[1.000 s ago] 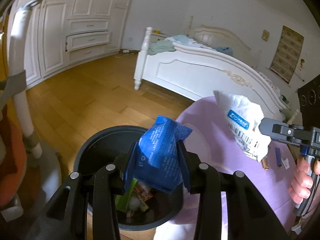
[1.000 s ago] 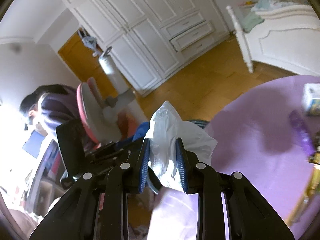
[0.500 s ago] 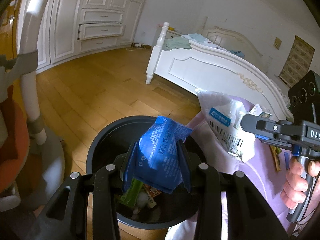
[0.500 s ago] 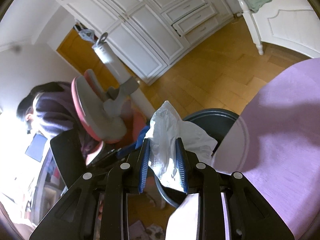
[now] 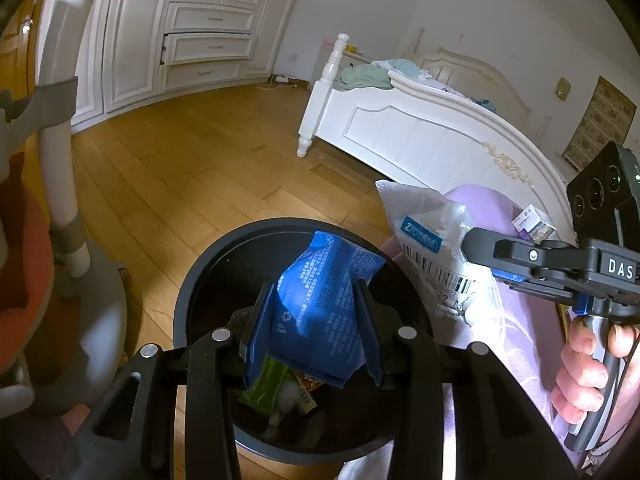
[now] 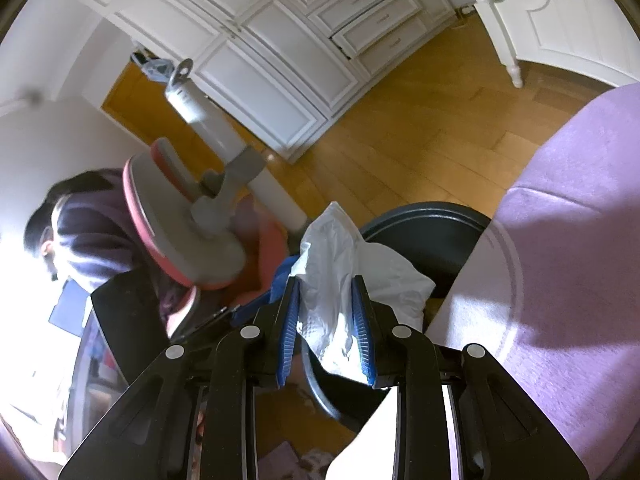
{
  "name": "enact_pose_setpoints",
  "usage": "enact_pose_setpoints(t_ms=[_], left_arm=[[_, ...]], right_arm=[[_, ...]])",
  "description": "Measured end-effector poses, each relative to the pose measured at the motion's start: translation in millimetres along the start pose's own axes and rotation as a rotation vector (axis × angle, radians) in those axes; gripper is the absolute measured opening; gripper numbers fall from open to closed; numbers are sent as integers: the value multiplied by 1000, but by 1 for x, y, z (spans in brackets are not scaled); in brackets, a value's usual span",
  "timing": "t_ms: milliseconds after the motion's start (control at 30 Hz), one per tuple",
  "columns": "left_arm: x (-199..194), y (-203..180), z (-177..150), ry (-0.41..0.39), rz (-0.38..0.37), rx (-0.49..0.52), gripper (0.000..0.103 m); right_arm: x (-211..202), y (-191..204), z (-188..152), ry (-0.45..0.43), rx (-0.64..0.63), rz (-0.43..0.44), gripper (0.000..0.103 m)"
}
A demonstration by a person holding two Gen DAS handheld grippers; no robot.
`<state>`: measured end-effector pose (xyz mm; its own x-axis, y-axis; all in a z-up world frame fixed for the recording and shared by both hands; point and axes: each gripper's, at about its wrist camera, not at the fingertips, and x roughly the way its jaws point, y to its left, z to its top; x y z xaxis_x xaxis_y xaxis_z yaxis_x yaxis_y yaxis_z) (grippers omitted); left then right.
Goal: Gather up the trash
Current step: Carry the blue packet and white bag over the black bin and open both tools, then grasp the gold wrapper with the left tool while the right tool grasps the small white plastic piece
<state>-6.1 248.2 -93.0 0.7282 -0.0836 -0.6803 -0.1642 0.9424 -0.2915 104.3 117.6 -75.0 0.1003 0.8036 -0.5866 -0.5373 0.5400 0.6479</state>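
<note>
Fingers of the left gripper (image 5: 314, 330) pinch a crumpled blue wrapper (image 5: 324, 304) at the lower centre of the left wrist frame, the jaws closed partway onto its sides. That wrapper hangs directly over the open mouth of a black trash bin (image 5: 200, 280), which stands on the wooden floor (image 5: 180, 168). Inside the bin lie a green packet (image 5: 264, 380) and other scraps.

To the right in the same frame, the right gripper (image 5: 472, 246) clamps a white plastic bag (image 5: 428, 240) printed with a blue label and a barcode; the person's hand (image 5: 584, 368) grips its handle at the right edge. This bag sits over the bin's right rim, beside the purple-covered table (image 5: 516, 320).

From the right wrist view, the right gripper (image 6: 326, 316) has its blue-padded jaws closed partway on the white plastic bag (image 6: 340, 272) at the frame's centre, with the trash bin (image 6: 432, 232) just behind it and the purple table (image 6: 580, 240) filling the right side. A pink chair (image 6: 180, 236) stands to the left.

A white bed (image 5: 420, 136) occupies the upper right of the left wrist frame, and white cabinets (image 5: 200, 40) the upper left.
</note>
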Motion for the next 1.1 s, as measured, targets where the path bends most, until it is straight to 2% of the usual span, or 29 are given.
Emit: enact_pose_setpoints(t_ms=[100, 167, 200, 233, 267, 300, 533, 667, 867, 1100], left_arm=[[2, 2, 1, 9, 8, -5, 42], [4, 2, 1, 16, 19, -10, 43], [4, 2, 1, 22, 23, -16, 46], [5, 3, 2, 26, 23, -19, 50], [4, 3, 2, 23, 26, -23, 63], [3, 2, 2, 17, 29, -24, 72], [-6, -7, 3, 0, 23, -6, 73], [-8, -20, 5, -8, 9, 24, 83], [-5, -69, 7, 6, -63, 114, 84], [9, -149, -5, 63, -193, 243, 84]], right_arm=[[1, 0, 1, -4, 7, -1, 31], [0, 0, 2, -12, 20, 1, 43], [-2, -1, 1, -20, 29, -5, 55], [-5, -3, 1, -31, 35, -10, 61], [-7, -4, 1, -39, 40, -13, 63], [-9, -4, 1, -44, 46, -15, 64], [-31, -16, -6, -84, 85, -12, 64], [-56, -23, -13, -122, 85, -22, 64], [-113, -42, -27, -206, 94, -74, 64], [-194, -78, -59, -302, 121, -220, 64]])
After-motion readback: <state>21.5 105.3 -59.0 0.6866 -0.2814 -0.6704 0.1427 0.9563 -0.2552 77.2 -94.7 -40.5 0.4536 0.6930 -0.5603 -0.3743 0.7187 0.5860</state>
